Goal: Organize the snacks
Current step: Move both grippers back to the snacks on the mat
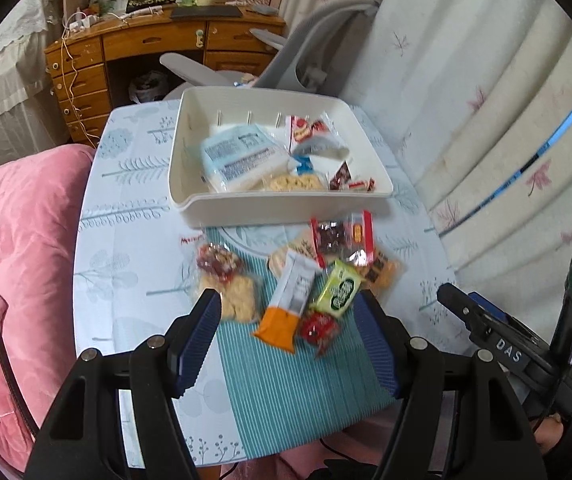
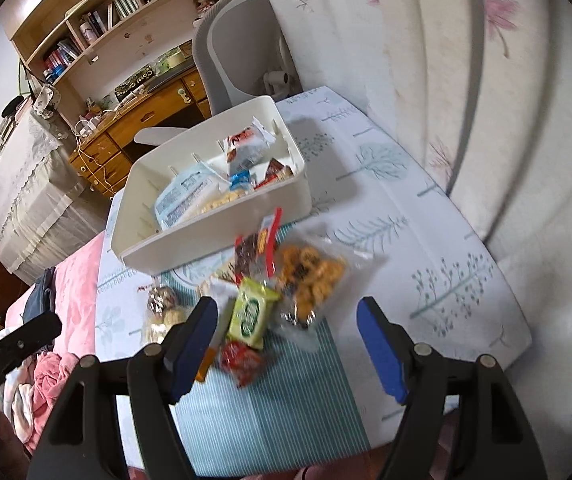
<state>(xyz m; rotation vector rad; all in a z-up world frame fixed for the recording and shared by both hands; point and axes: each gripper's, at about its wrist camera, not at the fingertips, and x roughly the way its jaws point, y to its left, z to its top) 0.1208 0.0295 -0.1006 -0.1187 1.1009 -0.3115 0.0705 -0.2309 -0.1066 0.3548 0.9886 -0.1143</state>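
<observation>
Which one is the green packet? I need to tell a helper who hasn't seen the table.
Start at the white bin; in front of it, loose snacks lie on a teal striped mat. The green packet is between the orange-ended wrapper and the clear cookie bag, the only lime-green one.

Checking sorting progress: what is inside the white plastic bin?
The white plastic bin holds a pale blue packet, a red-and-white wrapper, round crackers and small dark packets. Anything beneath them is hidden.
</observation>
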